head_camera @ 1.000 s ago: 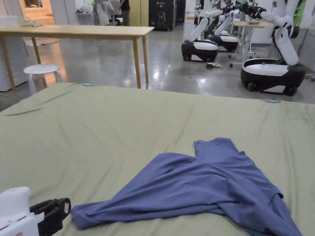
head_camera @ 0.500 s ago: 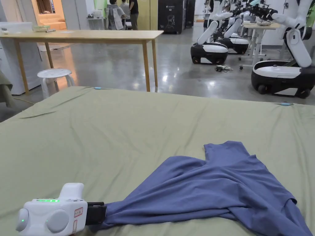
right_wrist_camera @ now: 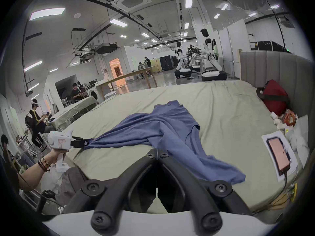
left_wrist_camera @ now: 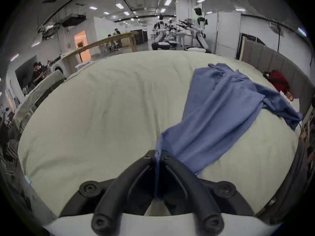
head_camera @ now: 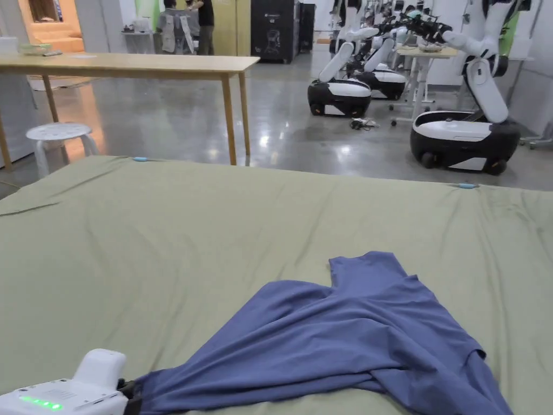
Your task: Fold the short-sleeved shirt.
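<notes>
Blue shirt (head_camera: 345, 335) lies crumpled on the green sheet (head_camera: 189, 232), open sheet spreading toward 12 and 9 o'clock. Left gripper (left_wrist_camera: 157, 155) at 7 o'clock pinches its stretched corner, jaws closed. Right gripper (right_wrist_camera: 157, 153) closed, empty, just beside the cloth.

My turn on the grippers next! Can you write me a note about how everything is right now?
Left hand-held gripper: shut on a corner of the blue shirt, near the front left of the bed.
Right hand-held gripper: jaws together, holding nothing, close to the shirt's near edge.
Shirt: lying crumpled and twisted on the green sheet, one sleeve pointing away from you.
Done: one corner gripped, nothing folded.
Left: probably grab another corner with the right gripper, spread the shirt flat, then fold it.
</notes>
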